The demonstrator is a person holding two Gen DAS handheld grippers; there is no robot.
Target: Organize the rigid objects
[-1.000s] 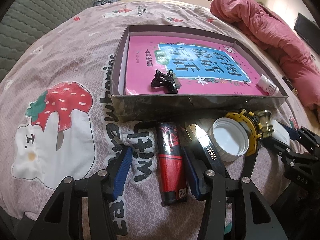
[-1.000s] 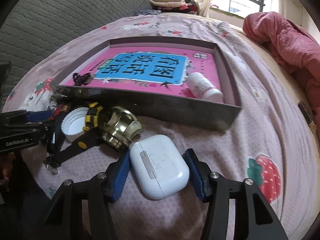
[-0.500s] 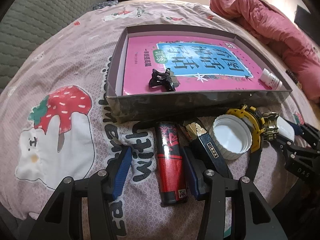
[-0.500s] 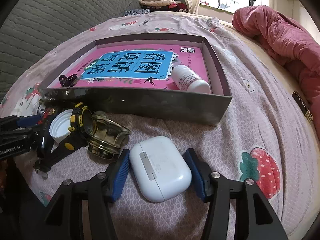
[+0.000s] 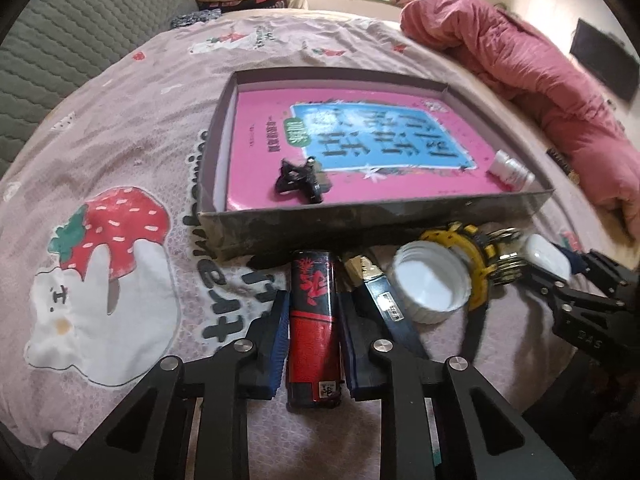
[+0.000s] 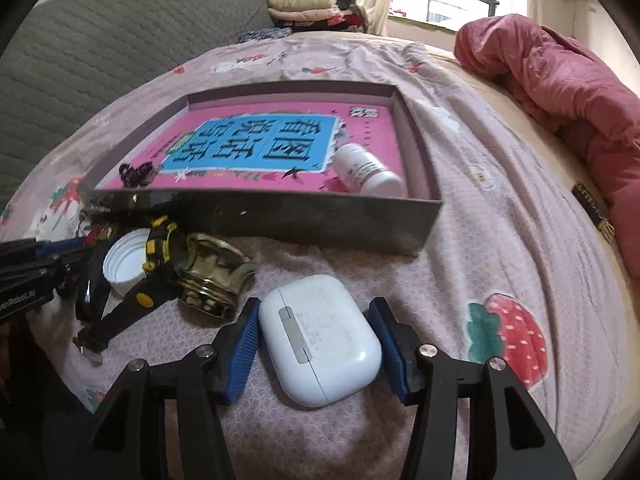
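Observation:
On the pink bedsheet, my left gripper (image 5: 313, 296) has its blue pads against both sides of a red and black lighter (image 5: 314, 320), and its jaws are closing. My right gripper (image 6: 314, 304) straddles a white earbuds case (image 6: 320, 336). Its jaws are closing and a thin gap shows at the pads. Behind both sits a grey box (image 5: 360, 220) holding a pink book (image 5: 360, 140), a black hair clip (image 5: 302, 180) and a white bottle (image 6: 366, 172).
Between the grippers lie a white cap (image 5: 430, 288), a yellow and black watch (image 5: 476, 256), a dark blue stick with a gold tip (image 5: 384, 300) and a gold metal piece (image 6: 212, 276). A pink quilt (image 5: 540, 80) is bunched at the right, and a grey headboard (image 6: 100, 60) stands at the left.
The left jaws have drawn in from wide apart onto the lighter. The right gripper still straddles the earbuds case, with little difference.

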